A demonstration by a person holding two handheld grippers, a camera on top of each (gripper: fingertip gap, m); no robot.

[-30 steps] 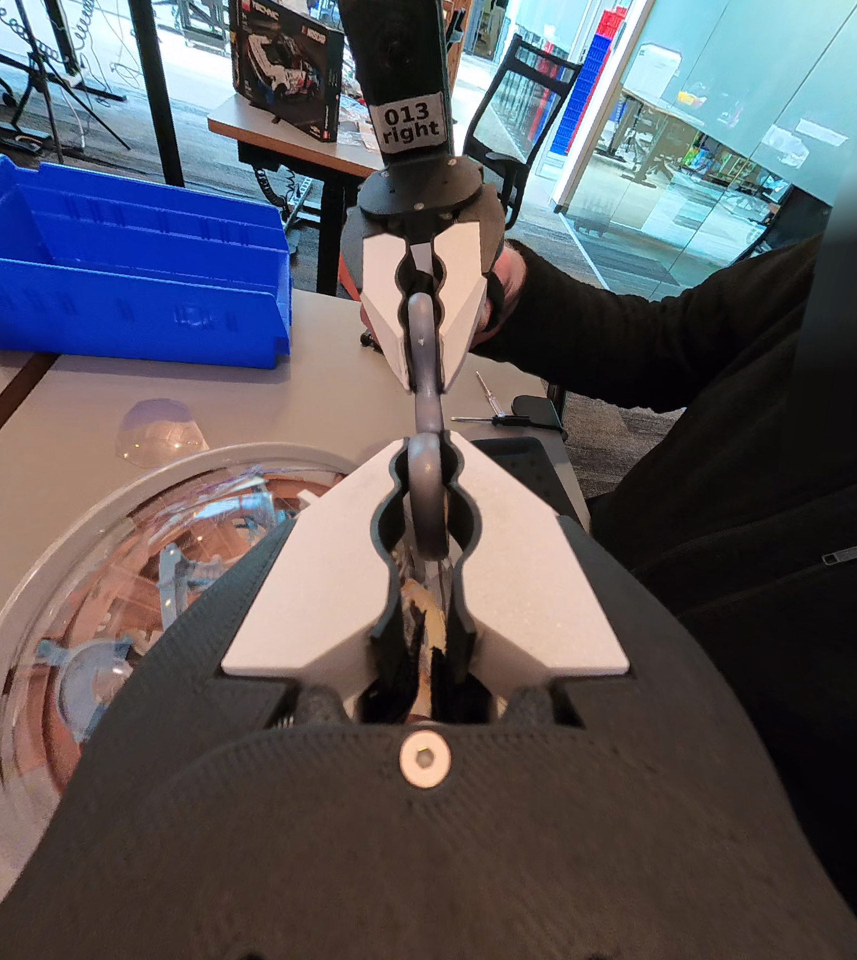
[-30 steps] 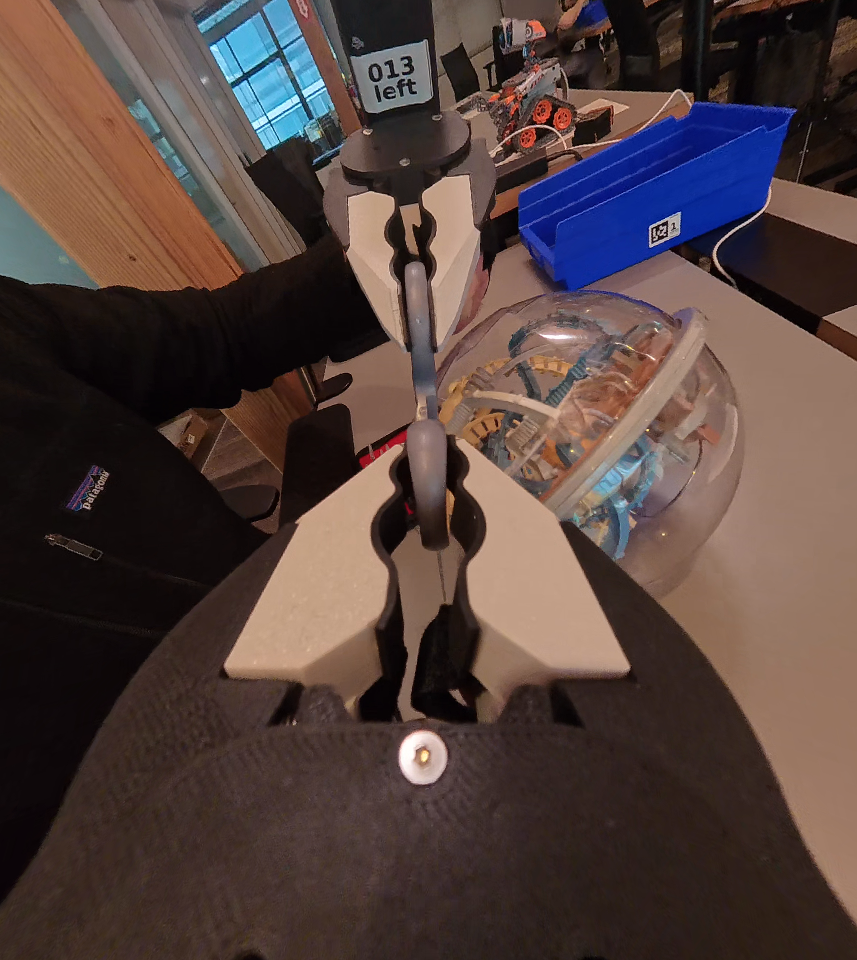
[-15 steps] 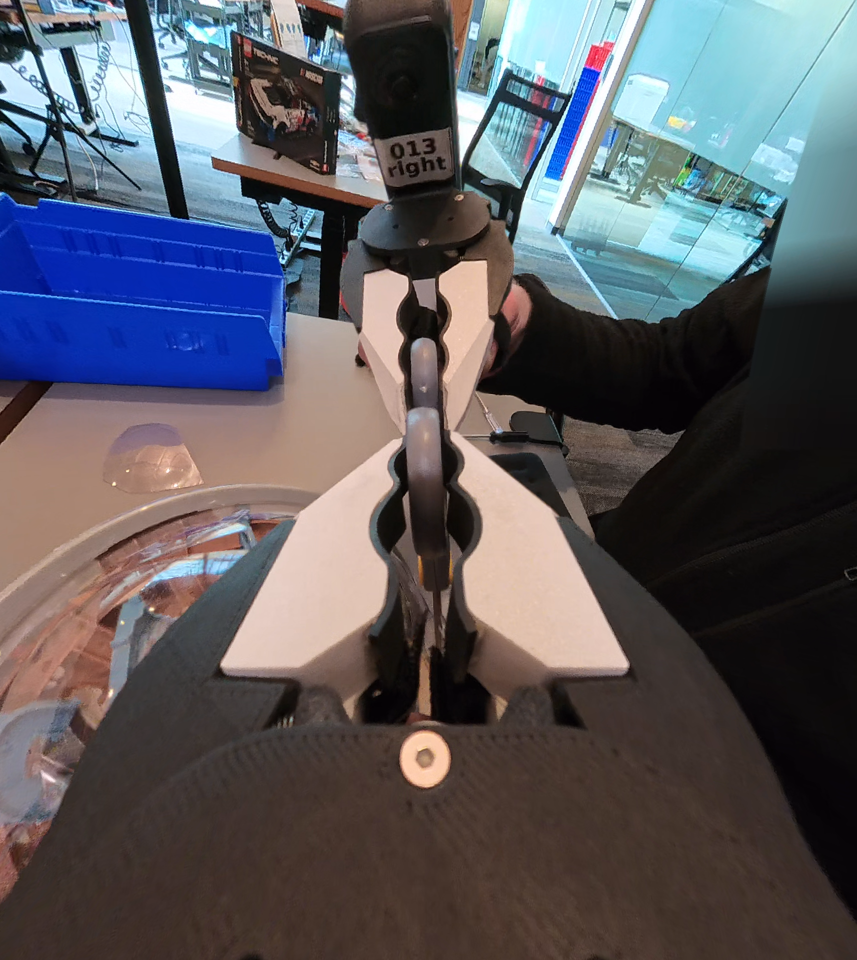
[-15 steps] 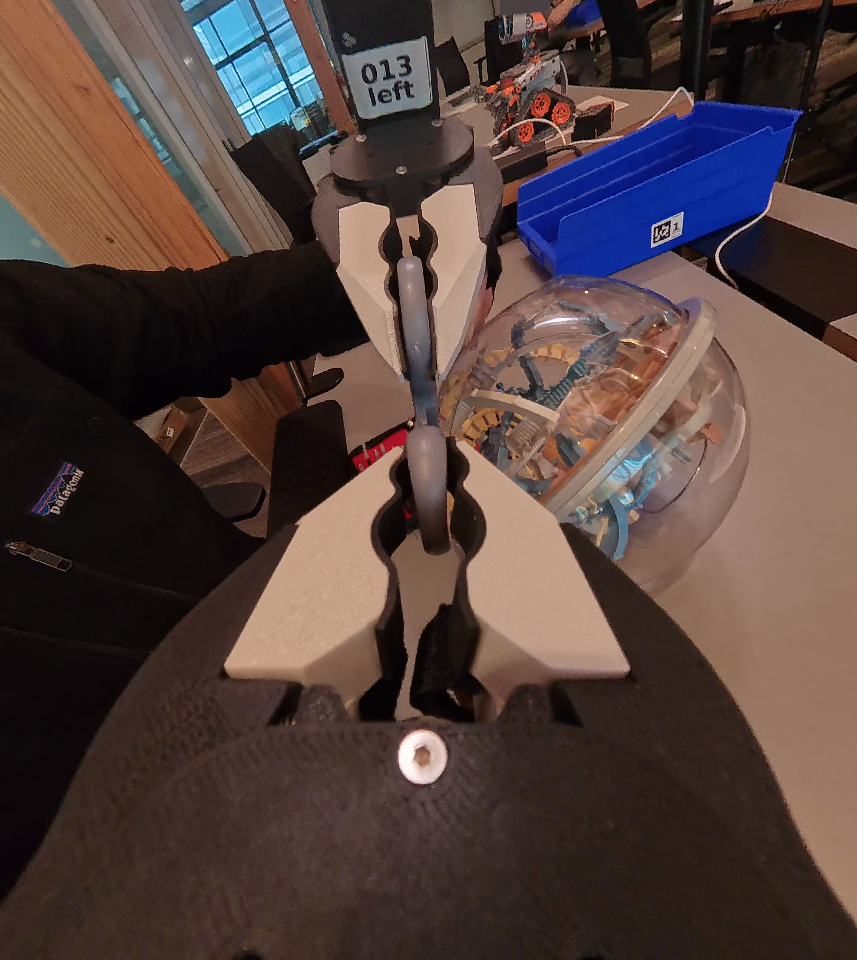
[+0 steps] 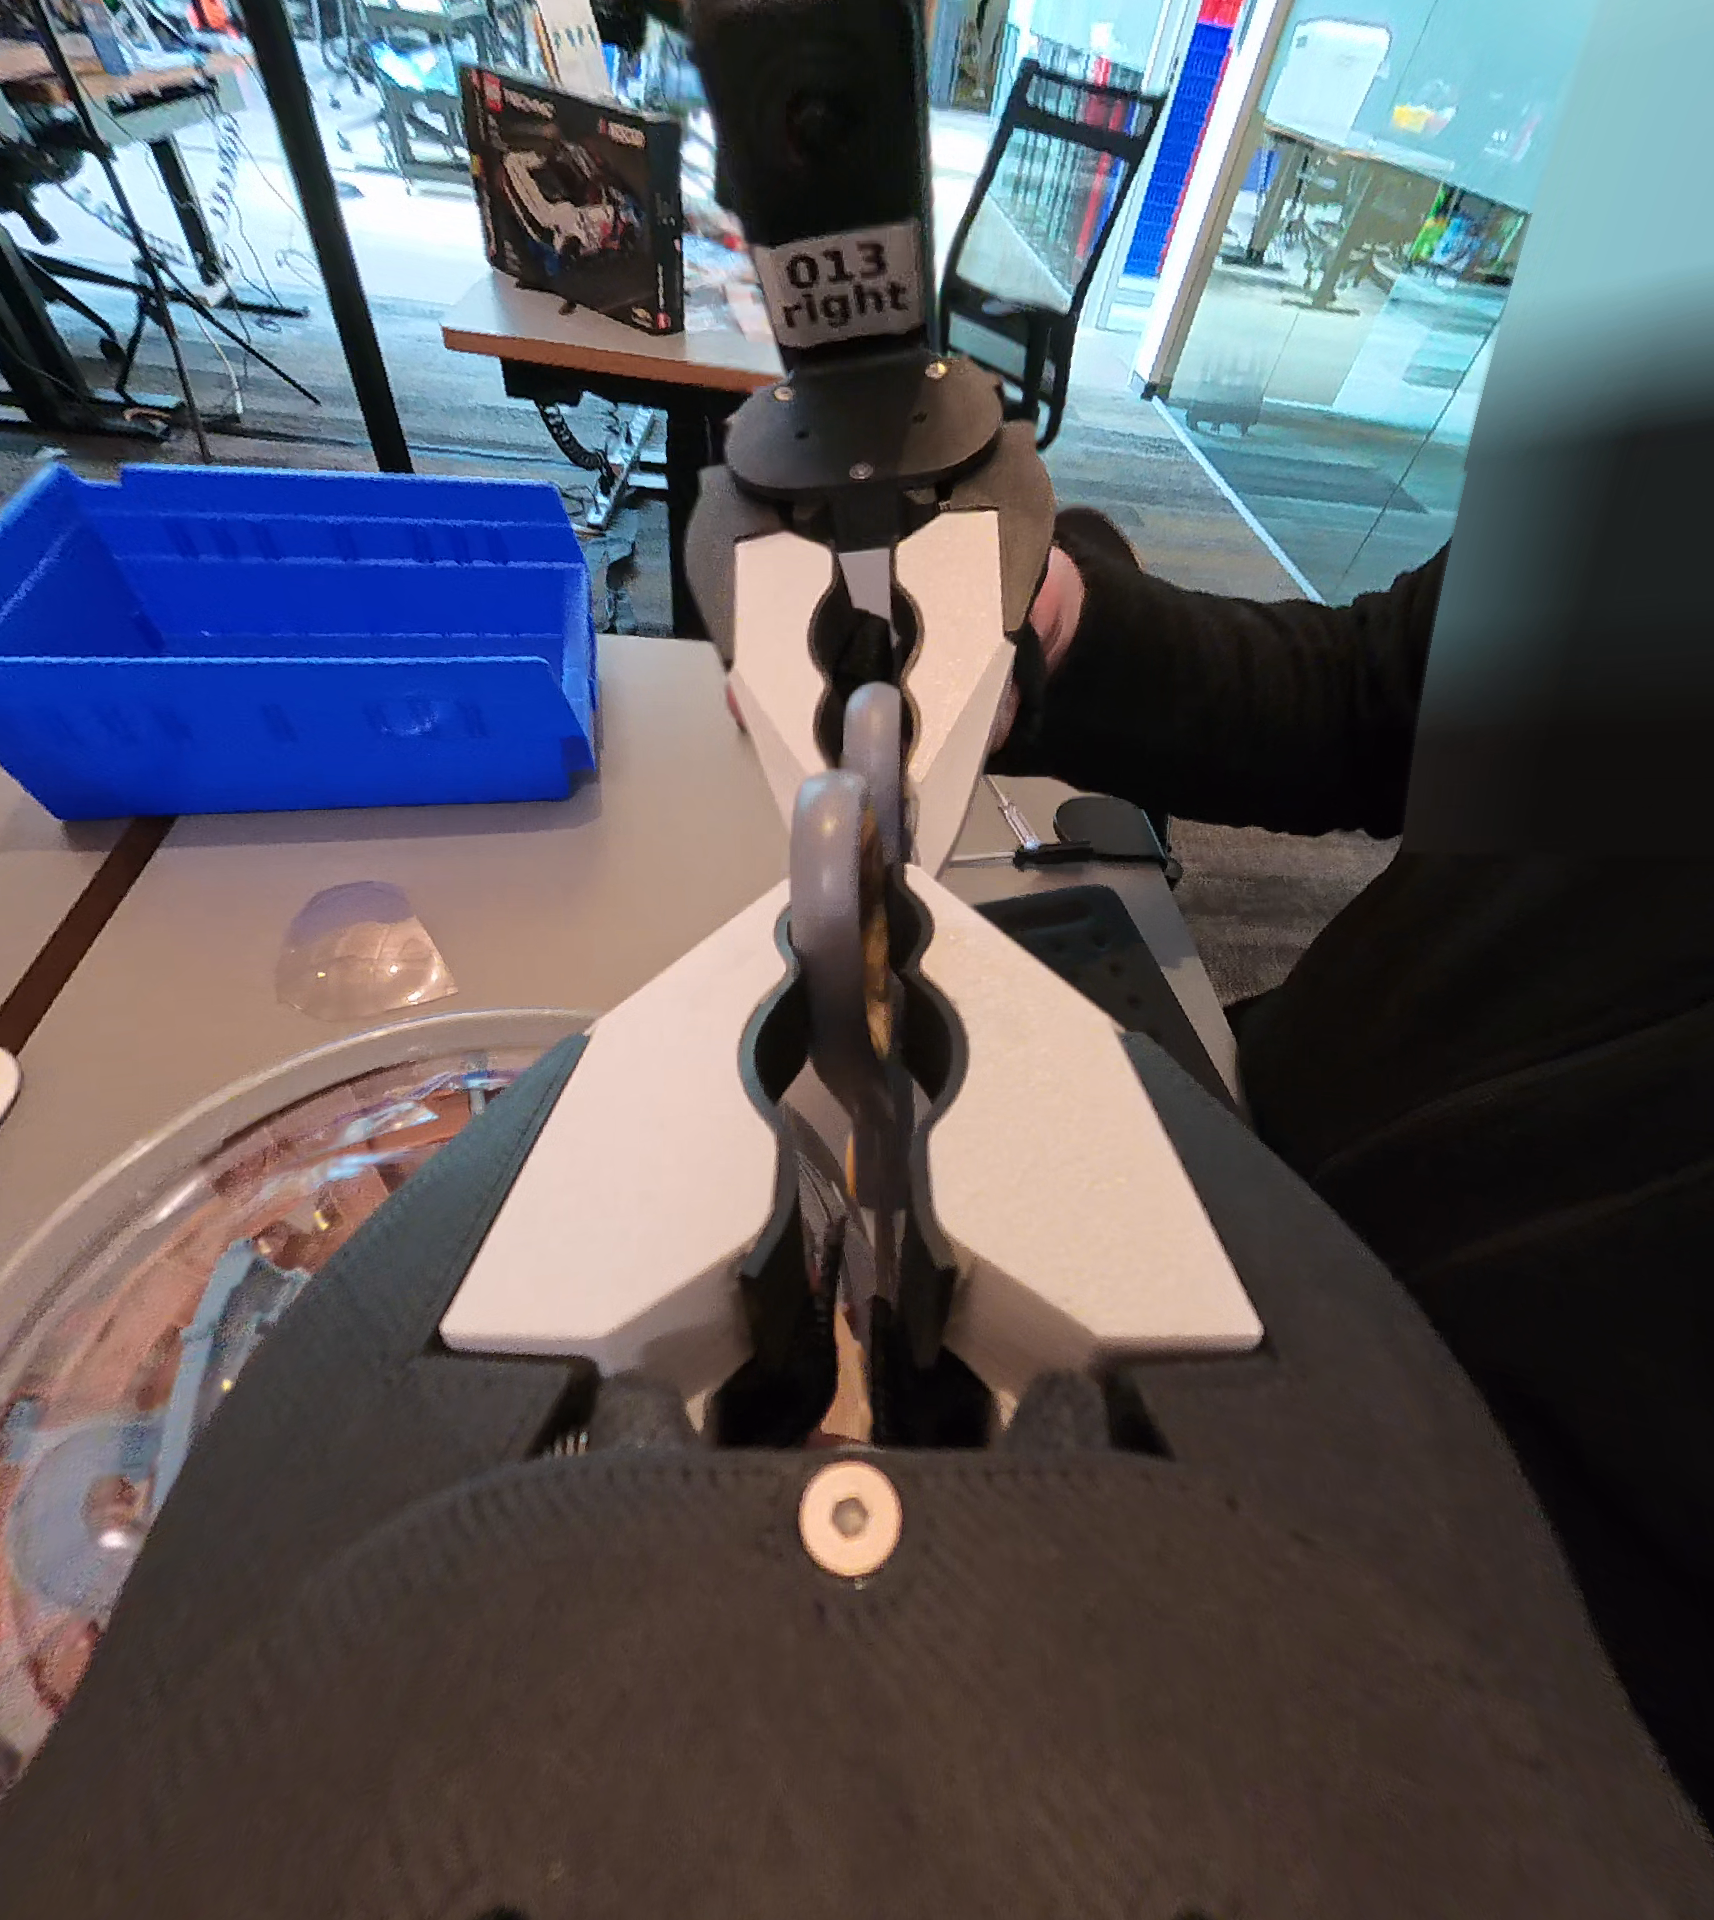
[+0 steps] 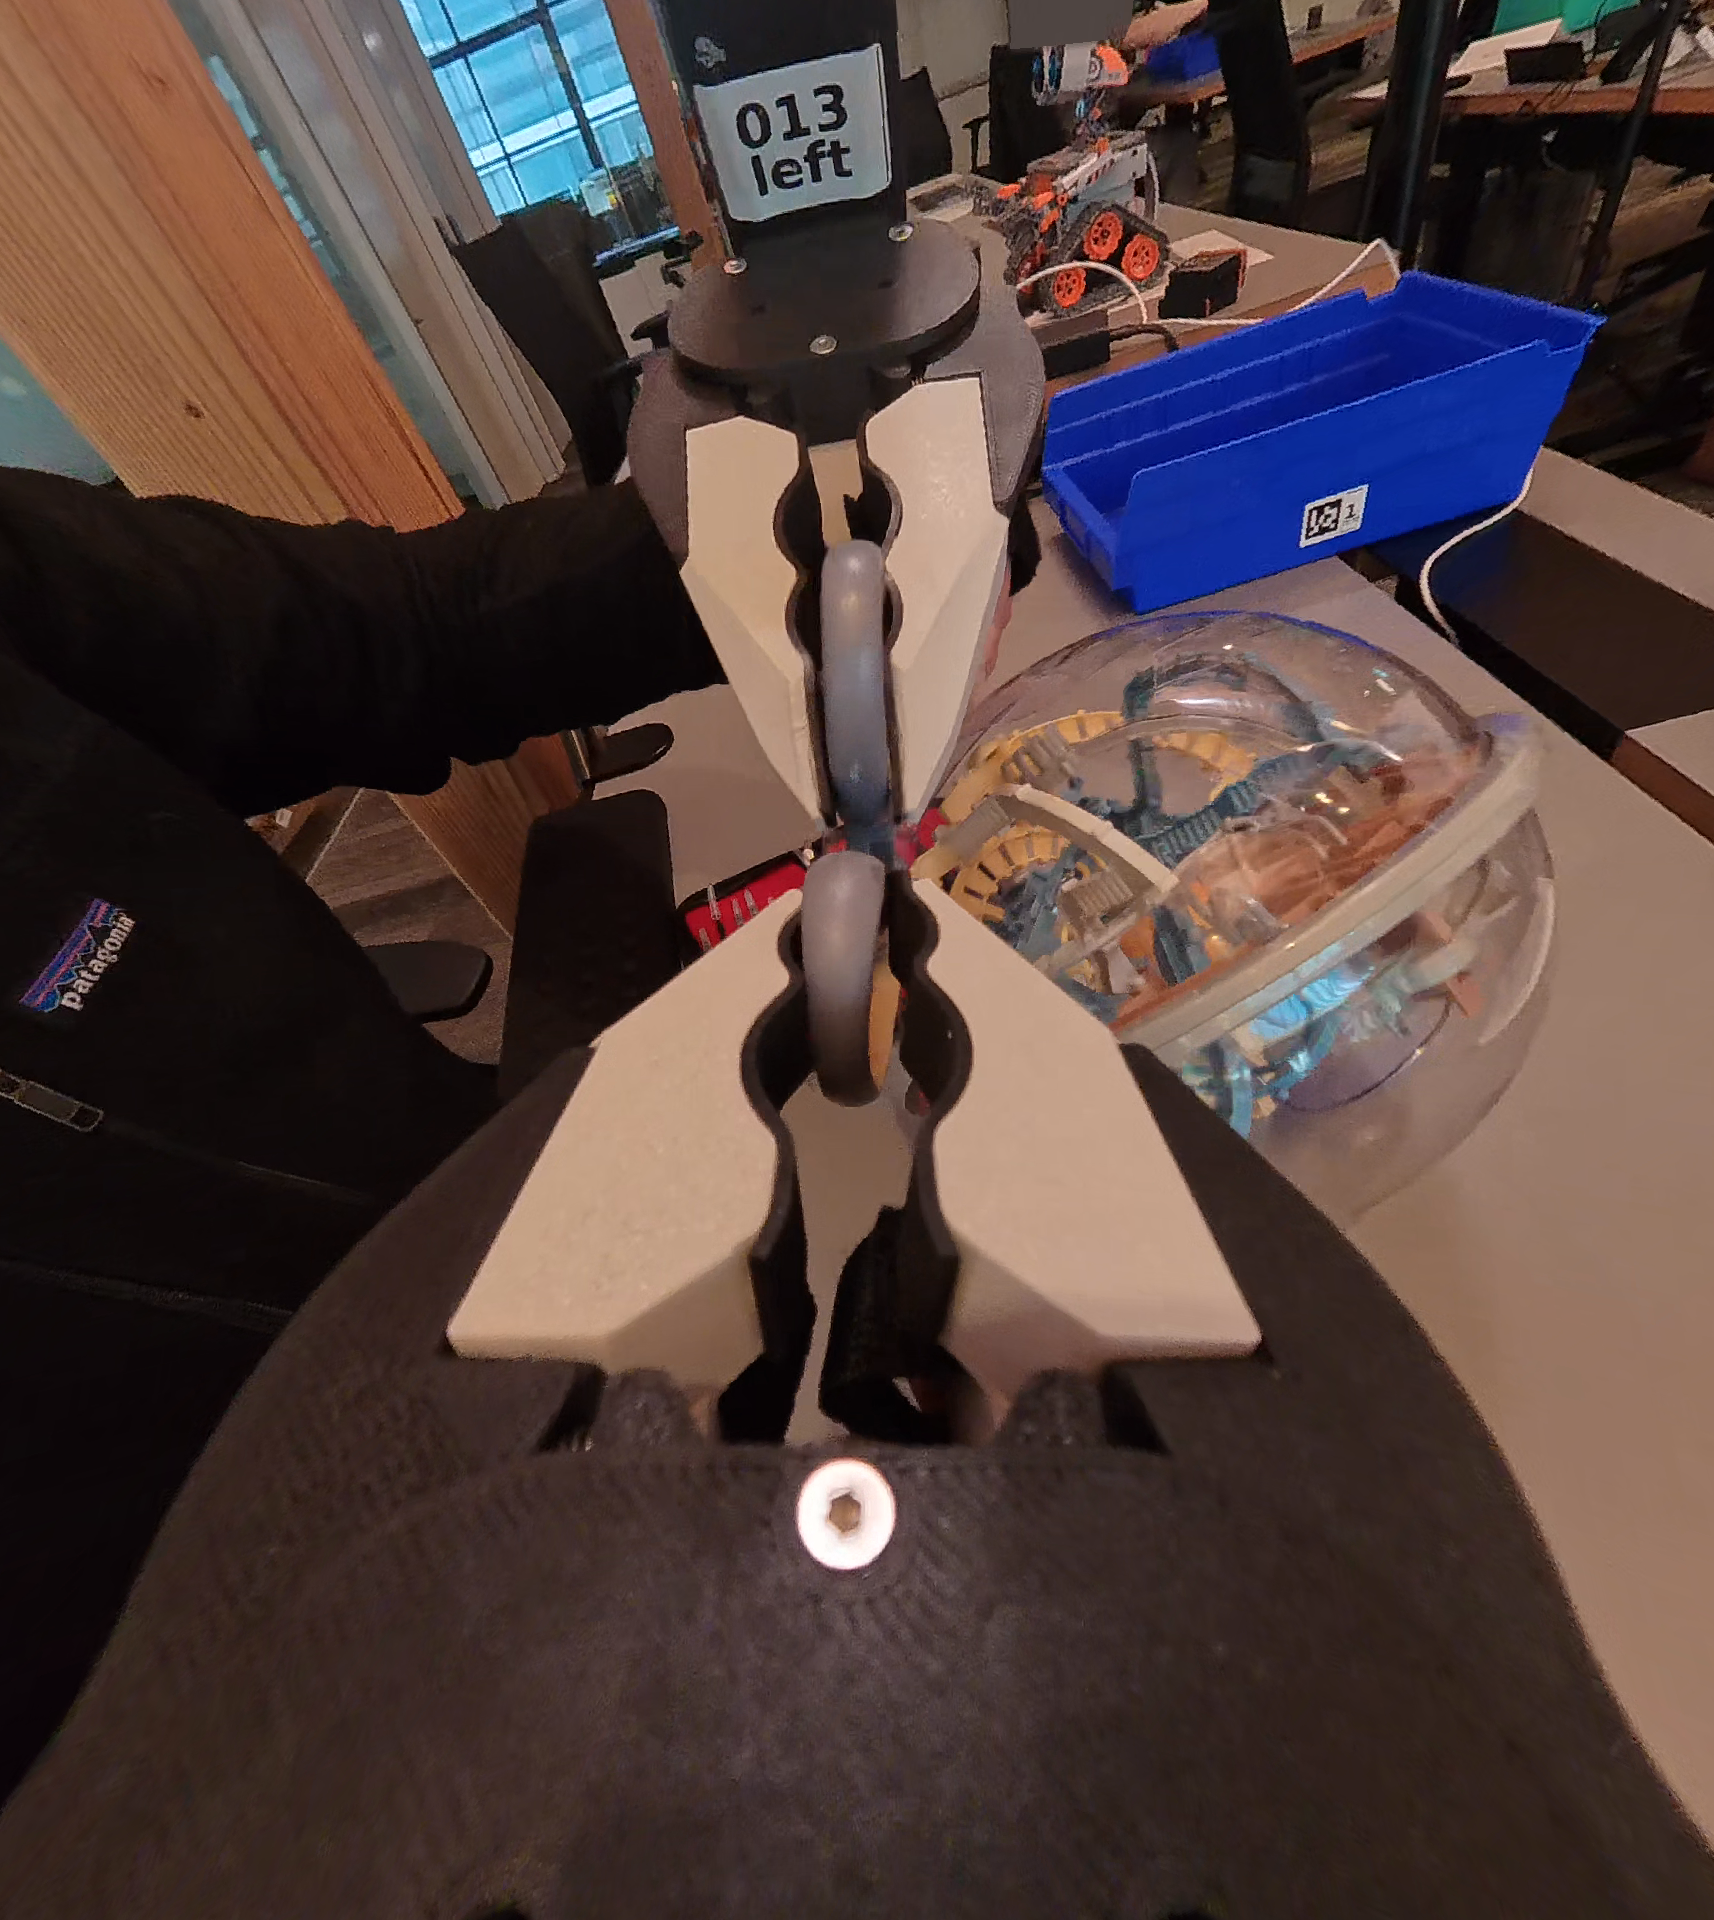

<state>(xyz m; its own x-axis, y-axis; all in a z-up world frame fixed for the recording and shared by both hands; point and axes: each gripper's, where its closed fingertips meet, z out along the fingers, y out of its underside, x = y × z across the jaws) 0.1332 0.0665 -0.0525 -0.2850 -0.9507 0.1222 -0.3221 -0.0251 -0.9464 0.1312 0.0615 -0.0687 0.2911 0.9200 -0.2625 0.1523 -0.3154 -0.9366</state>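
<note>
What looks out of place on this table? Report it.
A clear dome-shaped piece lies loose on the table, apart from the clear maze ball, whose seam band sits tilted. The left tool and right tool are shut on grey loops; nothing there looks damaged.

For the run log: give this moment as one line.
left gripper: shut on grey loop | right gripper: shut on other loop | maze ball: on table

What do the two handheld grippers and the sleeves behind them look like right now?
Both match: the left gripper and right gripper each have two white wedge-shaped fingers with black scalloped inner edges, on a textured black printed body with one silver hex screw. Each black handle carries a white printed label. The person wears black long sleeves. No cables show on them.
</note>
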